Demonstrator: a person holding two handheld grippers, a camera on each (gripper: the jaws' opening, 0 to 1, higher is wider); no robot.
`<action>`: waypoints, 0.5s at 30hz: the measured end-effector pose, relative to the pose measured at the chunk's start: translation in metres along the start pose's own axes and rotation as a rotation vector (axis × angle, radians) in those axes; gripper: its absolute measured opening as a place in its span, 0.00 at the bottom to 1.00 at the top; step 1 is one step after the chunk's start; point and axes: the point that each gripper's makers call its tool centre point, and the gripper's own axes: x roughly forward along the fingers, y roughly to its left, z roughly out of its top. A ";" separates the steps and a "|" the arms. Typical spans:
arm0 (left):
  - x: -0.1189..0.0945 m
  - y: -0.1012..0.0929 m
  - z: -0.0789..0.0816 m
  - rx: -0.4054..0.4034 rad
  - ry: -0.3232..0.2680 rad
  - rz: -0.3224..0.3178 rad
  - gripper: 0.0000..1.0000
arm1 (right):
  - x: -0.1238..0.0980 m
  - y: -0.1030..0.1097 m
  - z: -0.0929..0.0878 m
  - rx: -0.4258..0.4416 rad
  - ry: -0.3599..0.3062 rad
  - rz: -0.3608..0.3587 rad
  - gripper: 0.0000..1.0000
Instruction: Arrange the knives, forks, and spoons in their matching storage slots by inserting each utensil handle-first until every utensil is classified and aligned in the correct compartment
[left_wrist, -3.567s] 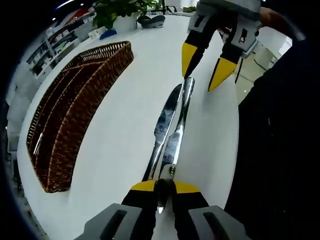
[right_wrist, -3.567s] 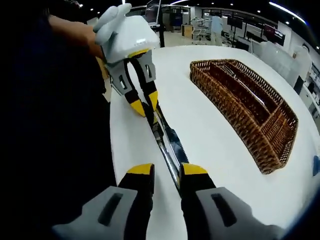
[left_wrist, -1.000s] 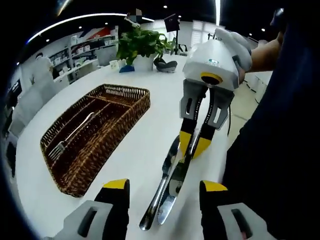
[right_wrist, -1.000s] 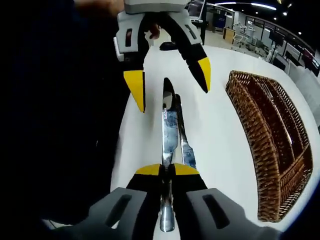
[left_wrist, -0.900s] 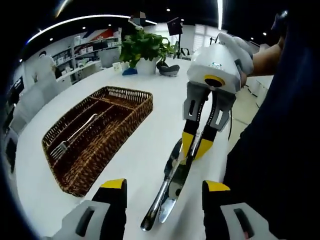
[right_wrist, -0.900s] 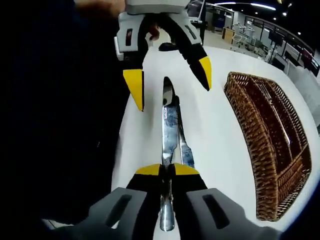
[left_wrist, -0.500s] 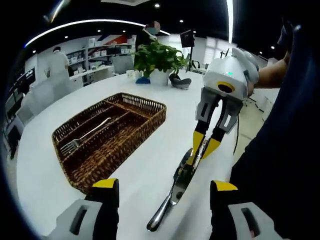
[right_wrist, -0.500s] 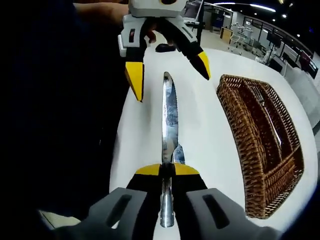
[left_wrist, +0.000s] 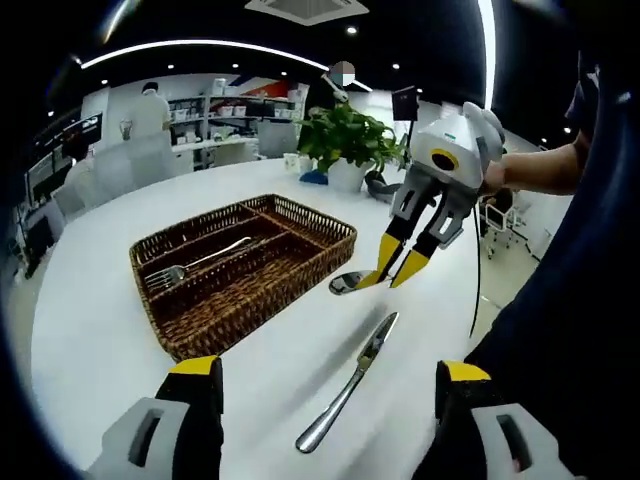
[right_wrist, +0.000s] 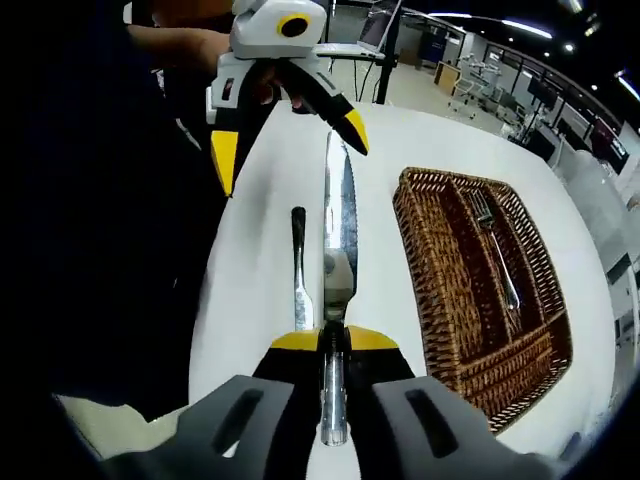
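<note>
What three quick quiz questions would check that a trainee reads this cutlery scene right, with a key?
1. True or false: the right gripper is shut on a knife held above the table.
2. Which utensil already lies in the wicker basket? A) a spoon B) a fork C) a knife
3. Fill in: the left gripper has its jaws ____, with nothing between them.

Key:
1. True. The jaws close on the knife near its handle, and it is lifted off the table.
2. B. A fork lies in one of the basket's compartments.
3. Open. A second knife lies on the table ahead of it, untouched.
</note>
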 end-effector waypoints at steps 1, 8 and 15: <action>-0.001 0.000 -0.002 -0.004 0.006 0.003 0.93 | -0.001 -0.004 0.001 -0.004 0.001 -0.005 0.05; -0.004 0.002 -0.004 -0.032 0.005 0.024 1.00 | -0.004 -0.025 0.008 -0.021 -0.008 -0.033 0.05; -0.007 0.003 -0.002 -0.040 0.008 0.028 1.00 | -0.003 -0.043 0.014 -0.035 -0.009 -0.045 0.05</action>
